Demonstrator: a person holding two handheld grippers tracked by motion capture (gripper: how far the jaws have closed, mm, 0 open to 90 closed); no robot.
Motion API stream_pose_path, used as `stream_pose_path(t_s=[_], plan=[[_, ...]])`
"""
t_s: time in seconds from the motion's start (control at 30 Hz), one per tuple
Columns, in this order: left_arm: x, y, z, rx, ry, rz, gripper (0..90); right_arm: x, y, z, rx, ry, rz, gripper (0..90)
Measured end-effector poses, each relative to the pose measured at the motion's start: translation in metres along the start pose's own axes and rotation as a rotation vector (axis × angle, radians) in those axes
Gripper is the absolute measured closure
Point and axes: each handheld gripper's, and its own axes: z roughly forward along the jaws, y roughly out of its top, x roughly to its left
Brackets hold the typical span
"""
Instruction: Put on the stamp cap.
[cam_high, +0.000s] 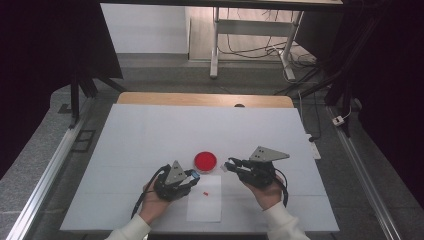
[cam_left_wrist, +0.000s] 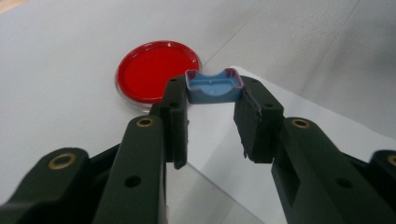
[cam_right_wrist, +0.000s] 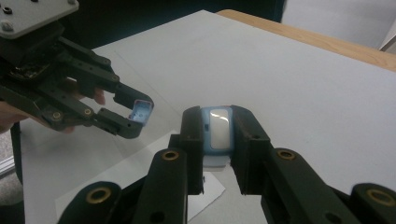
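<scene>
Small blue cap (cam_left_wrist: 214, 87) pinched at the tips of the left gripper (cam_left_wrist: 212, 105), just short of the red dish (cam_left_wrist: 156, 71). Matching blue-and-white case (cam_right_wrist: 218, 128) clamped in the right gripper (cam_right_wrist: 219, 140), above the desk (cam_high: 150, 135). Two halves apart. Likely next: line up and press together, squarely.

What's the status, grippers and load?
Left gripper shut on blue cap. Right gripper shut on blue case. Red dish between them; small red bit on paper.
</scene>
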Motion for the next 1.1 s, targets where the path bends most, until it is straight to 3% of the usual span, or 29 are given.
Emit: stream_pose_path(t_s=[0.53,1.1], plan=[[-0.015,0.022,0.032,0.01,-0.048,0.019,65.4,0.0,0.001,-0.002,-0.014,0.0,0.006,74.8],[-0.021,0.025,0.047,0.027,-0.052,0.041,65.4,0.002,0.0,0.0,-0.012,0.011,0.023,74.8]])
